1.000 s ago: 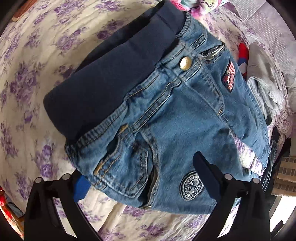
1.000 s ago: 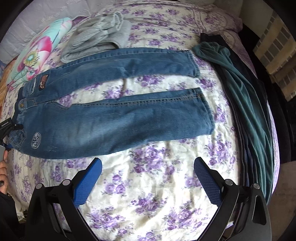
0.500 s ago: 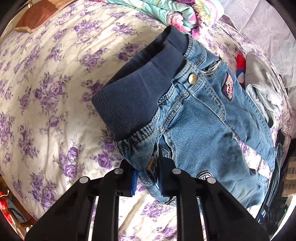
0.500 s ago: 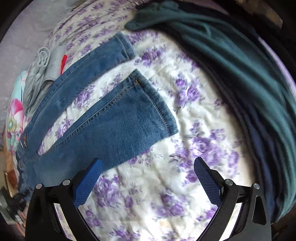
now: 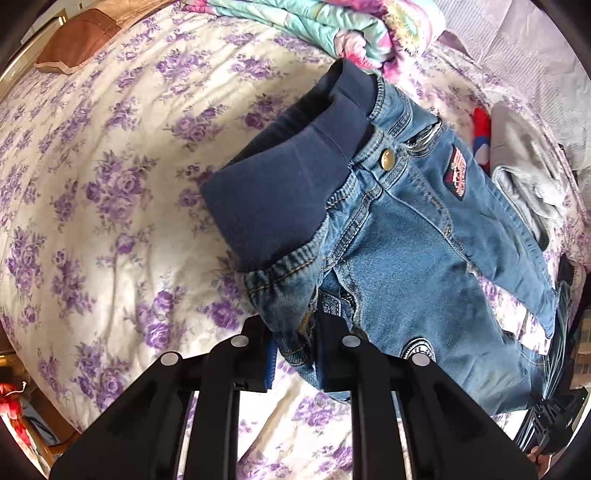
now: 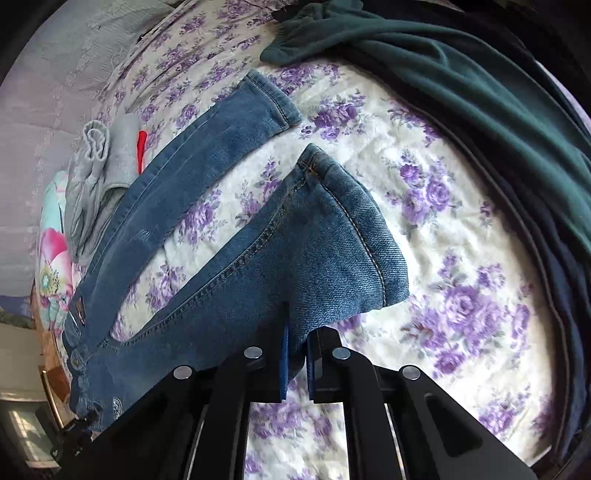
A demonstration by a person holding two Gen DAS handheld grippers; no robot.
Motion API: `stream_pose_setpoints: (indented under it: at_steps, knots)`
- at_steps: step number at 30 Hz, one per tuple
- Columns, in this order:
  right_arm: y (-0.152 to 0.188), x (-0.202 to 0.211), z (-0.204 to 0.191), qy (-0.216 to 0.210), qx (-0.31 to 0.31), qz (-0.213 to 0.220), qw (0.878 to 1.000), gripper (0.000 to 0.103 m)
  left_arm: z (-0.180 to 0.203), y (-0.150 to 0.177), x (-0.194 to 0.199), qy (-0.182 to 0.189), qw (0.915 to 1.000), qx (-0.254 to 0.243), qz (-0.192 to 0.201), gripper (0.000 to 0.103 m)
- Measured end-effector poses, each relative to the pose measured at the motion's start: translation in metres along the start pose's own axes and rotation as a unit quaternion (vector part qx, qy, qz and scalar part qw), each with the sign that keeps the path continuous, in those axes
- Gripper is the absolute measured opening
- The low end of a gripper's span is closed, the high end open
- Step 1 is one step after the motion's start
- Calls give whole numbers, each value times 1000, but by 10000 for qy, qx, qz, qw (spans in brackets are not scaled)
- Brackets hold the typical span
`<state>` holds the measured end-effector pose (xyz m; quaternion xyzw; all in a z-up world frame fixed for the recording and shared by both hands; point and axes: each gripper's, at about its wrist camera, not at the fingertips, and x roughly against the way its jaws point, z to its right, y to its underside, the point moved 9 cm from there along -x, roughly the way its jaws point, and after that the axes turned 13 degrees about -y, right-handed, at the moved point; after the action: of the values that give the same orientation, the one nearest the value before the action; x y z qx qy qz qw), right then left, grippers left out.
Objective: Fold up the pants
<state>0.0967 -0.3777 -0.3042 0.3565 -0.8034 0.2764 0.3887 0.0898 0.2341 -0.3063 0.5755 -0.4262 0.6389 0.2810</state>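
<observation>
- Blue denim pants [image 5: 399, 258] with a dark navy ribbed waistband [image 5: 288, 177] lay spread across the cream bedsheet printed with purple flowers [image 5: 110, 184], both legs stretched out flat and apart from each other
- The left gripper [image 5: 295, 354] was closed on the pants at the near hip corner, just under the waistband, with denim bunched between its blue pads
- The right gripper [image 6: 295, 354] was clamped on the near side edge of the nearer leg [image 6: 295, 251], close to its hem, which lay just beside the fingers
- Bare sheet showed between the two legs and beyond the near hem
- A dark green fleece garment [image 6: 461, 85] lay along the far edge of the bed, near the hems but not touching them
- A folded grey garment [image 6: 99, 166] sat just beside the farther leg
- A pastel floral quilt [image 5: 314, 26] was bunched just past the waistband, touching or nearly so
- A brown leather item [image 5: 77, 48] lay at the bed's corner, well apart from the pants
</observation>
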Motion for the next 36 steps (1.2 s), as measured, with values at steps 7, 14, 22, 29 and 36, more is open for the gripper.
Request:
stream_pose_setpoints:
  at_steps: [7, 14, 22, 29, 36]
  knots:
    - [52, 25, 28, 318, 400, -225, 9984, 8, -22, 34, 1, -104, 9999, -10, -136, 15]
    - [59, -5, 43, 736, 793, -586, 9924, 49, -19, 29, -6, -605, 9974, -338, -197, 54]
    - [-8, 49, 7, 934, 1118, 31, 9893, 77, -70, 15, 76, -1101, 9924, -222, 506, 66]
    - [-126, -38, -25, 624, 546, 63, 9965, 75, 22, -70, 77, -774, 9869, -1002, 1002, 68]
    - [-153, -85, -28, 430, 28, 215, 9988, 22, 89, -115, -8, -888, 9807, -1673, 485, 67]
